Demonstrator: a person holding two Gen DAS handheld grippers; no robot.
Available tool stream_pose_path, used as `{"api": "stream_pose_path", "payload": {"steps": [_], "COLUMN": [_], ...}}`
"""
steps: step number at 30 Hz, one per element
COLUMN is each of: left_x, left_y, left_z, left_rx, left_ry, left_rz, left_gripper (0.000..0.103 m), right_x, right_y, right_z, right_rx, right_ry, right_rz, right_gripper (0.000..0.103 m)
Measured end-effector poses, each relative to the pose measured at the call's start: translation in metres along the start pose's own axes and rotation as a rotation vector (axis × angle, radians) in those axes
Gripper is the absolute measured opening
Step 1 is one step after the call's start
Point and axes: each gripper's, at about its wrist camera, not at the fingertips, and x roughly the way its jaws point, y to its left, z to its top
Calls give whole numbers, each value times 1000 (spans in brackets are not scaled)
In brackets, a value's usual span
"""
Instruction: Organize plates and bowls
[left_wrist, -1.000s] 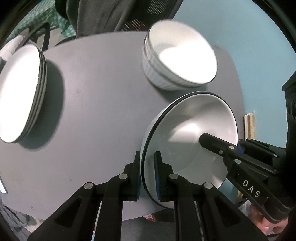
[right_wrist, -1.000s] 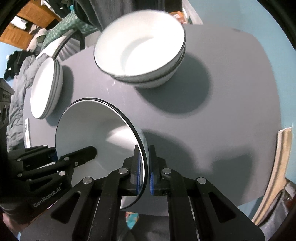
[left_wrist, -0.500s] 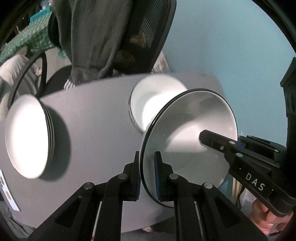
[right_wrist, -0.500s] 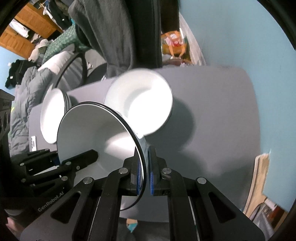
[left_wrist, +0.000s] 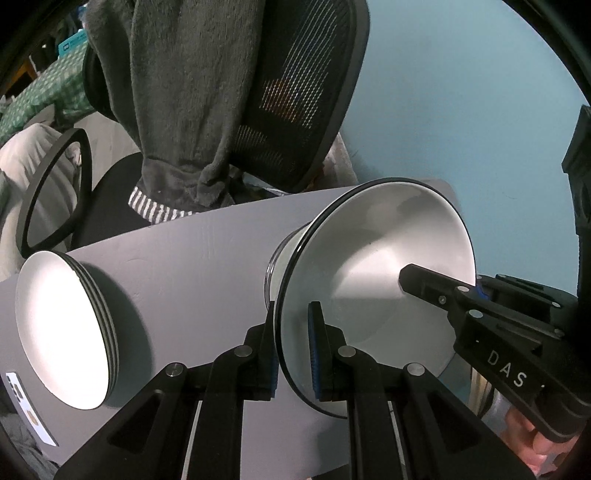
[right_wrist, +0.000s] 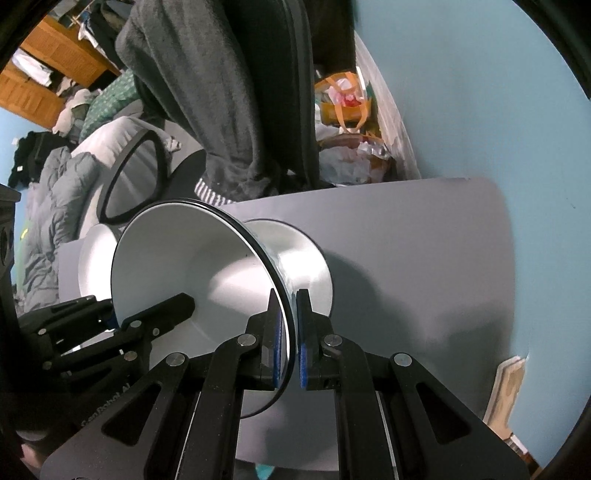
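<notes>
A white bowl with a black rim hangs tilted above the grey table. My left gripper is shut on its left rim. My right gripper is shut on the opposite rim of the same bowl. One right finger shows inside the bowl. A stack of matching bowls sits on the table just behind the held bowl, mostly hidden by it; a sliver of the stack shows. A stack of white plates rests at the table's left.
A black mesh office chair with a grey towel draped over it stands behind the table's far edge. A blue wall borders the right. A paper tag lies at the table's left edge. A wooden board leans low right.
Both grippers carried the bowl together toward the far side of the table and slightly up. It now covers most of the stacked bowls, which were fully visible before.
</notes>
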Motion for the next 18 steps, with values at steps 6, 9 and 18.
{"api": "stream_pose_path", "payload": {"steps": [6,9,18], "left_x": [15,15,21], "left_y": [-2,-3,-5], "left_z": [1,2,7], "left_rx": [-1,5,4], "left_ry": [25,23,30], "left_rz": [22,31,48], "left_gripper": [12,12,12], "right_x": [17,22,25], "right_y": [-7,-8,-17], "right_z": [6,7,10], "right_rx": [17,17,43], "right_ry": [41,53,72], "right_rz": [-2,-12,7], "right_gripper": [7,7,7]}}
